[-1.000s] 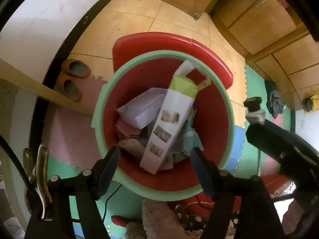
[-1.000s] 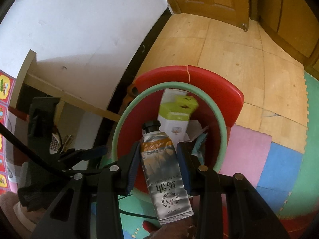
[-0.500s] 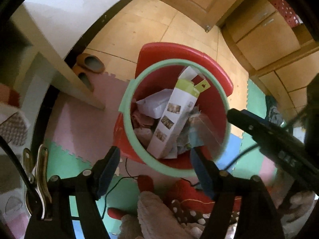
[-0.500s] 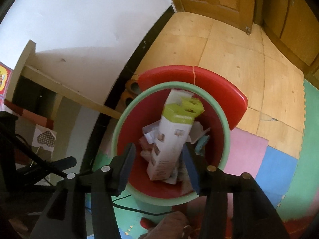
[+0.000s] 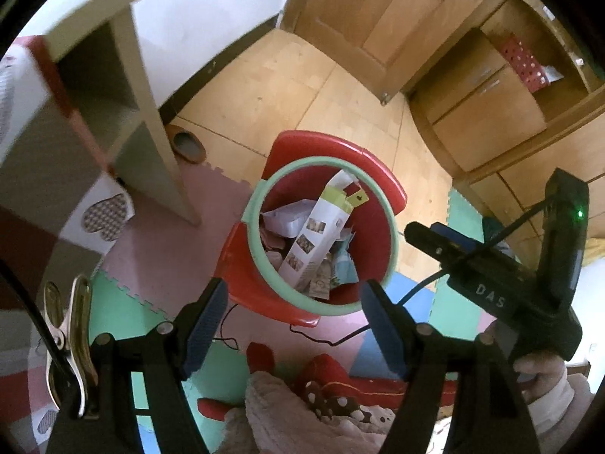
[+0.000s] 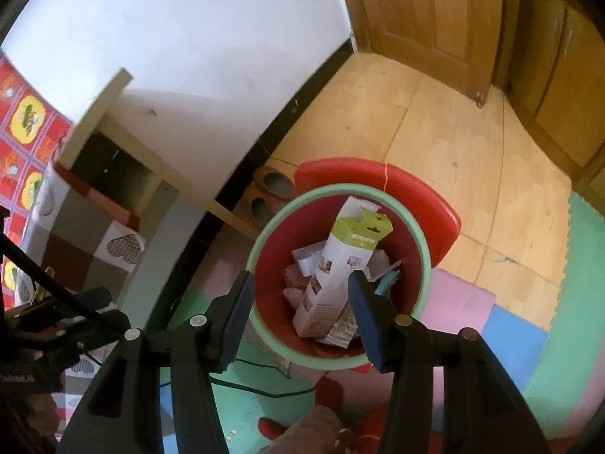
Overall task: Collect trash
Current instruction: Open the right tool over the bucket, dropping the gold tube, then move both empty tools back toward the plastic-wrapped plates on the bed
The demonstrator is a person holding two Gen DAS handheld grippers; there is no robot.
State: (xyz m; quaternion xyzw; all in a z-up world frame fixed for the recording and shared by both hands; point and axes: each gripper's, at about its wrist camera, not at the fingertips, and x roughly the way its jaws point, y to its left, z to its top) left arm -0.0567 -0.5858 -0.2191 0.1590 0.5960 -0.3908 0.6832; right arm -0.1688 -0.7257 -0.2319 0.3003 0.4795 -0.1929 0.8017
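Right tongs (image 6: 300, 312): jaws have just been opening, now standing moderately apart with nothing between the pads. A second ago they clamped a silver foil tube with a black cap; that tube now lies in the red plastic bin with the pale green rim (image 6: 425, 253), its crumpled silver end (image 6: 342, 331) showing at the near inside wall, under the tall white carton with the lime-green top (image 6: 340, 268). So the drop is done; one piece of trash is collected.

Left tongs (image 5: 295, 325): wide apart, empty, as in the earlier views. The bin (image 5: 393, 234) looks smaller and further below both cameras than a second ago, so both hands appear to be lifting away from it.

Bin contents: carton (image 5: 317, 234) leaning upright, white crumpled paper (image 5: 283, 219) to its left, bluish wrapper to its right.

Judgement: this deposit is complete. Next comes finding more trash; none is visible on the foam-mat floor (image 5: 159, 249) near the bin.
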